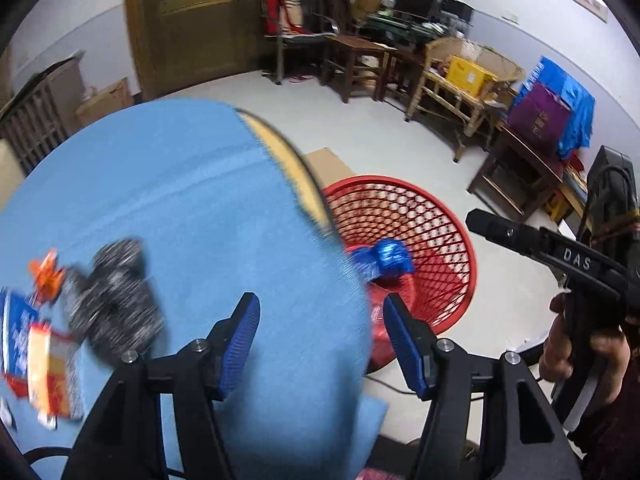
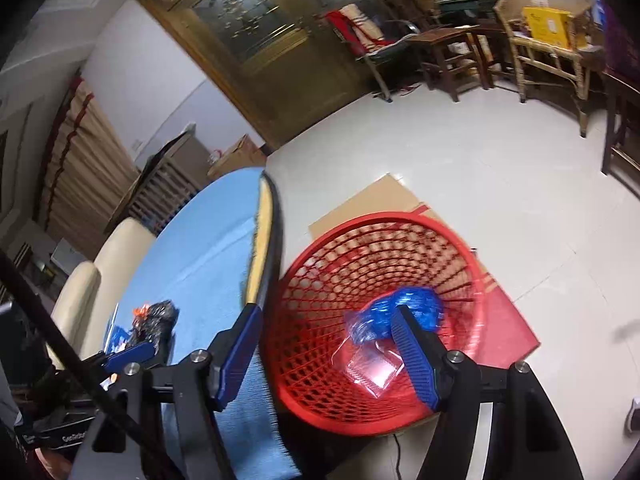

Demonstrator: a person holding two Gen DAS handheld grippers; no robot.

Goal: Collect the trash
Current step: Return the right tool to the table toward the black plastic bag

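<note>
A red mesh basket (image 1: 444,216) (image 2: 400,248) stands on the floor beside the blue-clothed table (image 1: 192,184) (image 2: 200,240). Inside it lie a crumpled blue wrapper (image 1: 386,260) (image 2: 416,304) and a clear plastic packet (image 2: 370,368). On the cloth sit a crumpled black bag (image 1: 114,300) (image 2: 160,314), an orange wrapper (image 1: 46,276) and flat snack packets (image 1: 44,368). My left gripper (image 1: 320,304) is open over the table's edge, with nothing between its fingers. My right gripper (image 2: 326,314) is open above the basket's rim, also holding nothing.
A hand holds the right tool's black body (image 1: 576,260) to the right of the basket. Flat cardboard (image 2: 380,204) lies under the basket. Wooden chairs (image 1: 356,64), a wicker chair with a yellow box (image 1: 470,74) and a wooden door (image 2: 256,36) line the far side.
</note>
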